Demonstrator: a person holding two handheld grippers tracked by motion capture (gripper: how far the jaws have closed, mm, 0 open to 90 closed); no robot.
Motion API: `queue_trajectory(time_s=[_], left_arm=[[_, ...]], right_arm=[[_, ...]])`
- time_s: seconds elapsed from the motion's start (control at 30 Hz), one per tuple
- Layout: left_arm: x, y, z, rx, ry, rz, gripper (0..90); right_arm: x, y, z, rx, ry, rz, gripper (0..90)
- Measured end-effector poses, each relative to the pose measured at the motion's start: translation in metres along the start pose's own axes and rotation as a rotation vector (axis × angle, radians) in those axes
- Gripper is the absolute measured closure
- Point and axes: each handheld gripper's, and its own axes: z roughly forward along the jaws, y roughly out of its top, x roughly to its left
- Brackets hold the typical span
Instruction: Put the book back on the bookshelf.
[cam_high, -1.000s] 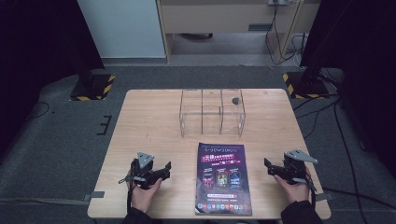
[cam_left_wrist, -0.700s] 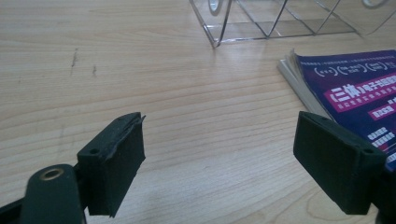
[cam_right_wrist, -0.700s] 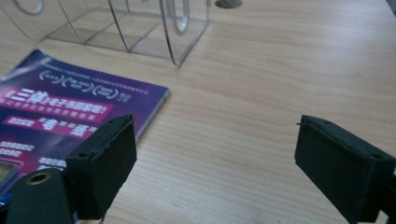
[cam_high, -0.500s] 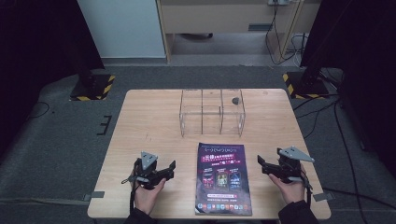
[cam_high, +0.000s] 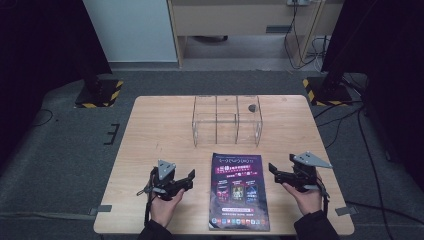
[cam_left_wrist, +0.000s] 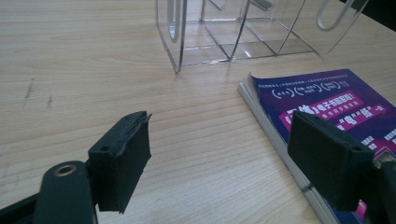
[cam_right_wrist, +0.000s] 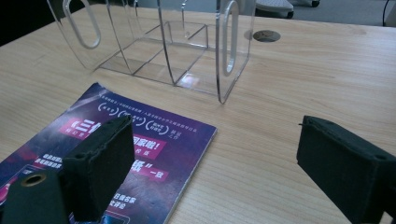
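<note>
A purple magazine (cam_high: 238, 190) lies flat at the table's near middle, its cover up. Behind it stands a clear acrylic rack (cam_high: 227, 120) with three compartments, all bare. My left gripper (cam_high: 189, 180) is held just left of the magazine, open, with nothing between its jaws; in the left gripper view its pads (cam_left_wrist: 122, 158) frame the magazine's edge (cam_left_wrist: 322, 116) and the rack (cam_left_wrist: 233, 32). My right gripper (cam_high: 274, 171) hovers just right of the magazine, open and holding nothing. The right gripper view shows the magazine (cam_right_wrist: 154, 140) and rack (cam_right_wrist: 173, 46) ahead.
The wooden table (cam_high: 160, 130) has a round cable hole (cam_high: 251, 107) behind the rack's right end. Black stands with yellow-striped bases (cam_high: 100, 92) sit on the floor at both far corners. Cables run along the floor at the right.
Both grippers have edged inward toward the magazine's sides. The magazine and the rack have not moved.
</note>
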Motion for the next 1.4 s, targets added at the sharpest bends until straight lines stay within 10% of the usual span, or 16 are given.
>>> queue_trajectory(time_s=[1.4], left_arm=[[-0.055,-0.018,0.053,0.163,-0.11,0.076,29.5]], right_arm=[[0.026,-0.034,0.035,0.165,0.09,-0.027,16.5]])
